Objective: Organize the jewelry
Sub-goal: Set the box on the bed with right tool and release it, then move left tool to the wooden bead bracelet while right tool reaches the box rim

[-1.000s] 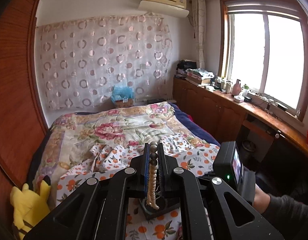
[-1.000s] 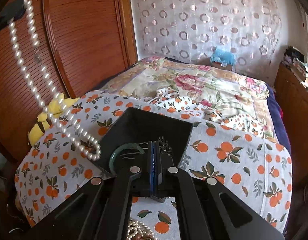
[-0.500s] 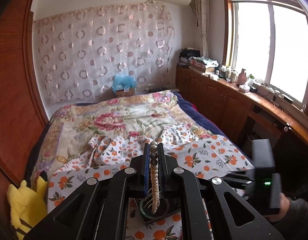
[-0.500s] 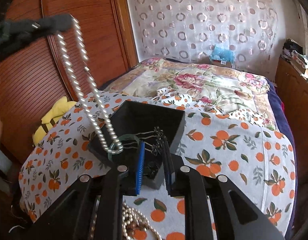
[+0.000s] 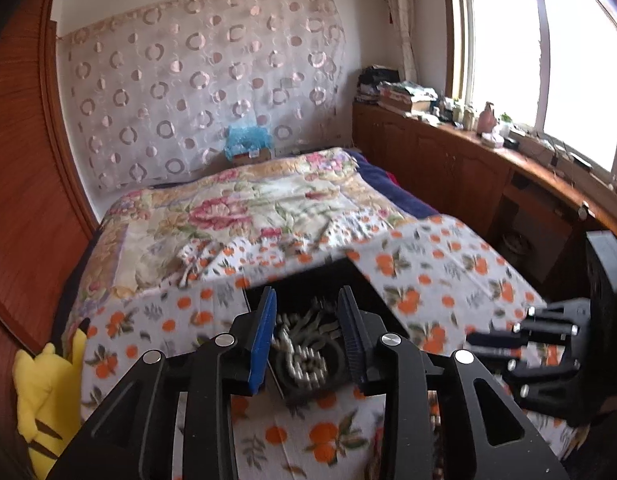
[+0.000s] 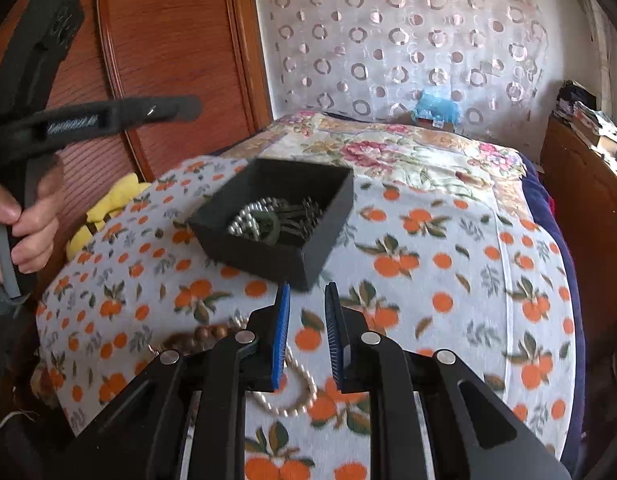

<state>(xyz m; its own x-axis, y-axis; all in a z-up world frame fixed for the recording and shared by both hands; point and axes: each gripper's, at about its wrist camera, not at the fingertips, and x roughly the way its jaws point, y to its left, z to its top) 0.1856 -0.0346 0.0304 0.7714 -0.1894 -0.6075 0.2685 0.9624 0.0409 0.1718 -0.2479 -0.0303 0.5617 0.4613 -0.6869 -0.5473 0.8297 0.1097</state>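
A black open box (image 6: 264,258) sits on the orange-print bedsheet. In it lie a white pearl necklace (image 6: 244,216), a green bangle (image 6: 270,230) and dark hairpins. My left gripper (image 5: 308,320) hovers just above the box (image 5: 308,280); its jaws are opening, and the pearl necklace (image 5: 304,366) lies loose below them, not pressed. In the right wrist view a hand (image 6: 26,216) holds the left gripper (image 6: 176,106) at the upper left. My right gripper (image 6: 307,292) stands open and empty in front of the box. Under it lie a second pearl strand (image 6: 298,402) and a brown bead bracelet (image 6: 200,334).
A yellow plush toy (image 5: 44,392) lies at the bed's left edge beside the wooden wall panel (image 6: 168,60). A floral quilt (image 5: 248,208) covers the far bed. A wooden cabinet (image 5: 448,160) runs along the right under the window.
The left gripper came down over the box and let the pearl necklace drop into it. The right gripper opened and drew back from the box to over the loose jewelry.
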